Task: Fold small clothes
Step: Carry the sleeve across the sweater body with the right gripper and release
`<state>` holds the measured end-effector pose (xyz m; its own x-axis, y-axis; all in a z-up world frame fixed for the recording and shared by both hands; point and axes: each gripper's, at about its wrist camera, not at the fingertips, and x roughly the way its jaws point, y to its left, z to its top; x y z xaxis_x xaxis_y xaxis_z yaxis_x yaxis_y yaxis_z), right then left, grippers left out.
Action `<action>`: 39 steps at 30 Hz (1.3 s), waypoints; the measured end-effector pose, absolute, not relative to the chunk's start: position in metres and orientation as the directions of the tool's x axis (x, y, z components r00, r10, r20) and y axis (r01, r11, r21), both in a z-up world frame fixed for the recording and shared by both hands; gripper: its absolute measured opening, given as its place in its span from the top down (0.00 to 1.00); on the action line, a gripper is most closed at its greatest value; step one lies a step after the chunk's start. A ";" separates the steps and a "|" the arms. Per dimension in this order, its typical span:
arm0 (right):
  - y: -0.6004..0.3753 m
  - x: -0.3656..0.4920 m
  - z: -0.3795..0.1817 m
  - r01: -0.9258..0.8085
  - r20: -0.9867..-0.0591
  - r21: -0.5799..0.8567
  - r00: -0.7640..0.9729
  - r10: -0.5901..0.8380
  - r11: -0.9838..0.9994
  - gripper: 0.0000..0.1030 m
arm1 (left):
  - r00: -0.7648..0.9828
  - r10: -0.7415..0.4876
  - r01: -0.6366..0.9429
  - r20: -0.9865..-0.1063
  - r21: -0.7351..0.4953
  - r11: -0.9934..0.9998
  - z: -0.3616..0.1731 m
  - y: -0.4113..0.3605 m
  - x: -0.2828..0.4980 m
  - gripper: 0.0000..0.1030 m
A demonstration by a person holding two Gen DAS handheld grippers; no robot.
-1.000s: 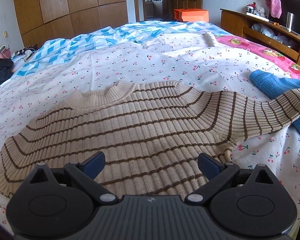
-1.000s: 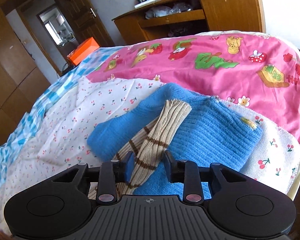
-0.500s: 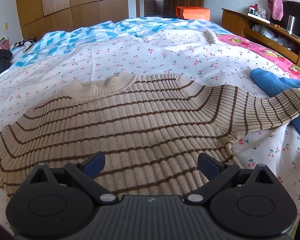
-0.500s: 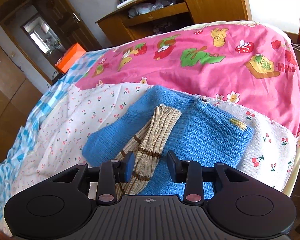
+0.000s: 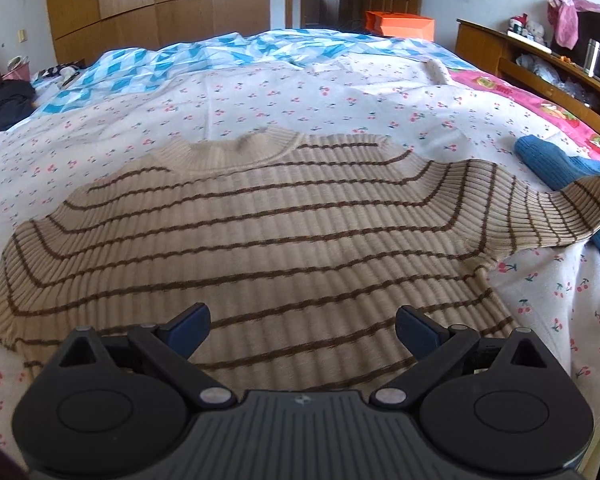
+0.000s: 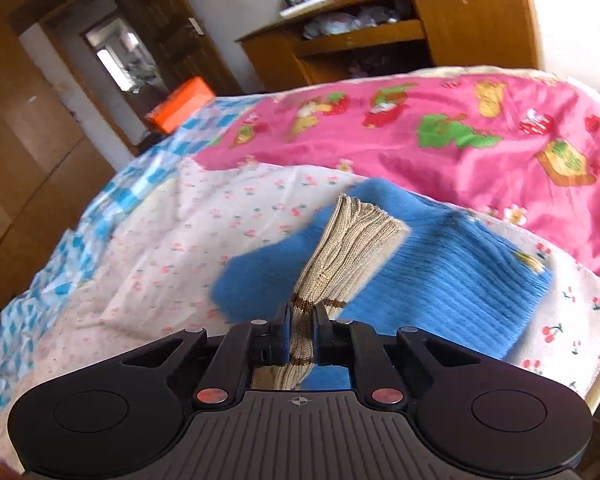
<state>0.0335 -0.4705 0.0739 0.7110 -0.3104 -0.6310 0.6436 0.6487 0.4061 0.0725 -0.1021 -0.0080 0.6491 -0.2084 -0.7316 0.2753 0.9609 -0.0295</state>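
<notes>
A beige sweater with thin brown stripes [image 5: 260,232] lies spread flat on the bed, collar away from me. My left gripper [image 5: 302,326] hovers over its lower hem, wide open, nothing between the pads. The sweater's right sleeve [image 5: 572,216] stretches over a folded blue knit [image 5: 548,164]. In the right wrist view my right gripper [image 6: 302,322] is closing on that sleeve's cuff end [image 6: 352,240], which bunches between the pads and fans out above the blue knit [image 6: 440,280].
The bed carries a white cherry-print sheet [image 5: 300,96], a pink cartoon blanket [image 6: 420,128] at the right and a blue-checked cover [image 5: 220,52] at the back. A wooden shelf unit [image 5: 540,64] stands beyond the right bed edge. Wardrobes and an orange box [image 5: 400,24] stand behind.
My right gripper's jaws have closed onto the striped sleeve and lifted it slightly off the blue knit. The left gripper has drifted a little lower over the sweater, still open.
</notes>
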 end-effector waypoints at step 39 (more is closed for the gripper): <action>-0.038 0.140 -0.001 -0.360 -0.722 -0.121 0.671 0.167 0.925 0.94 | 0.747 0.004 -0.087 -0.665 -0.092 0.992 -0.002 0.086 0.031 0.00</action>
